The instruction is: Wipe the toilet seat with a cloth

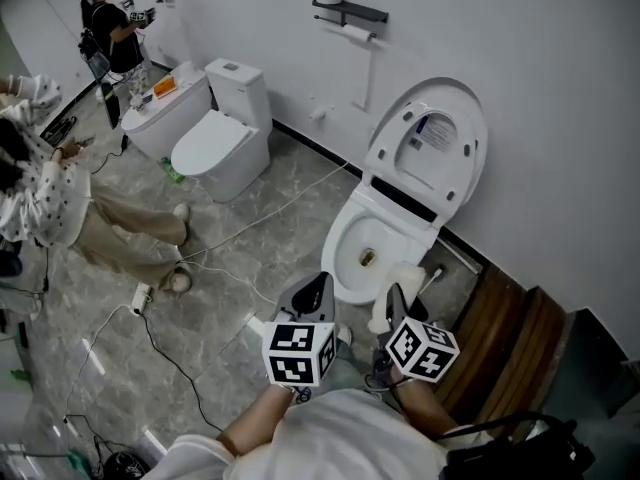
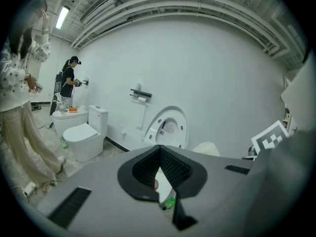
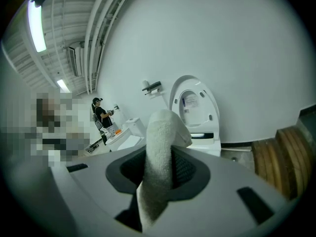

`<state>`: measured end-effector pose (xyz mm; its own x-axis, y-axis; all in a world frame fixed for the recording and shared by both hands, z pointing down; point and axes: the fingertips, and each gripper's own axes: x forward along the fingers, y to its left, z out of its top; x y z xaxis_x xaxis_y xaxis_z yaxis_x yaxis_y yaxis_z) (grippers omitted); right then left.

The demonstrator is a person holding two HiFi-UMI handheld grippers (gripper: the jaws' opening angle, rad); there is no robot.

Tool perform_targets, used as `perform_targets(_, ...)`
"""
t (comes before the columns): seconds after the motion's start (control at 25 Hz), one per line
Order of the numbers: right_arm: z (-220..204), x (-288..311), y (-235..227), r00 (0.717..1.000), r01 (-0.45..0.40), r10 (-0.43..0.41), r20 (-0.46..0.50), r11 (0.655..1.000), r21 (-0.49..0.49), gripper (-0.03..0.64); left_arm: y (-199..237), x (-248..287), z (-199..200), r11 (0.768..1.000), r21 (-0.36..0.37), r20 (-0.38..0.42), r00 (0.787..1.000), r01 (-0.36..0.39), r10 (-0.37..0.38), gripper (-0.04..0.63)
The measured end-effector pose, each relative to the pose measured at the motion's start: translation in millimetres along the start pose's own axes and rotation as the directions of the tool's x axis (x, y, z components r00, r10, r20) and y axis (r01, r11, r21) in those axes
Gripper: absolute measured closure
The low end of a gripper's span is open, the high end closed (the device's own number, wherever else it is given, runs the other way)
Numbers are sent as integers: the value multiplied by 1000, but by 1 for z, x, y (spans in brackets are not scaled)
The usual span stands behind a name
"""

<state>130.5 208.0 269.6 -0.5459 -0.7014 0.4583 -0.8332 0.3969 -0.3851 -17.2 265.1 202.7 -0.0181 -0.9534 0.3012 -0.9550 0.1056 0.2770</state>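
Note:
A white toilet (image 1: pixel 352 268) stands by the wall with its lid (image 1: pixel 430 138) raised; the bowl is open. My right gripper (image 1: pixel 398 290) is shut on a pale terry cloth (image 1: pixel 405 276), near the bowl's front right edge. In the right gripper view the cloth (image 3: pixel 160 152) sticks up between the jaws and hangs below them, with the lid (image 3: pixel 195 105) ahead. My left gripper (image 1: pixel 318 280) hovers just in front of the bowl, shut and holding nothing. In the left gripper view its tips (image 2: pixel 159 153) meet, with the lid (image 2: pixel 168 127) beyond.
A second toilet (image 1: pixel 215 143) stands at the back left, with a person (image 1: pixel 112 28) beside it. Another person (image 1: pixel 50 198) sits at the left. Cables (image 1: pixel 230 233) cross the marble floor. Wooden planks (image 1: pixel 510 348) lean at the right. A paper shelf (image 1: pixel 350 13) hangs on the wall.

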Motion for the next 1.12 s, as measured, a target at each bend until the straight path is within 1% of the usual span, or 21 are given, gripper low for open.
perform_targets(0.36,49,56,-22,999,32,-33,22,999,31,517,4,75,30,999,10,-18,999,36,-36,595)
perform_targets(0.56,75,85,-37,998,47,-50,29,995,85,517,2,117,43,996,55,-55,996,77,-74,595)
perform_targets(0.68,89,101,-43,998,55,-58,35,995,89,517,5,140,51,994,70,-66,995,86,-81,595)
perform_targets(0.76,97,111,-46,998,56,-59,36,995,87,517,7,154,57,994,68,-61,994,91,-87,595)
perform_targets(0.96,109,136,-45,996,75,-80,30,988,136,517,10,187,65,990,63,-79,989,127,-122,595)
perform_targets(1.04,110,148,-45,995,92,-95,20,987,131,517,12,203,63,987,50,-96,985,152,-146,595)
perform_targets(1.12,109,160,-49,992,125,-128,8,983,137,517,12,222,57,981,35,-124,975,190,-184,595)
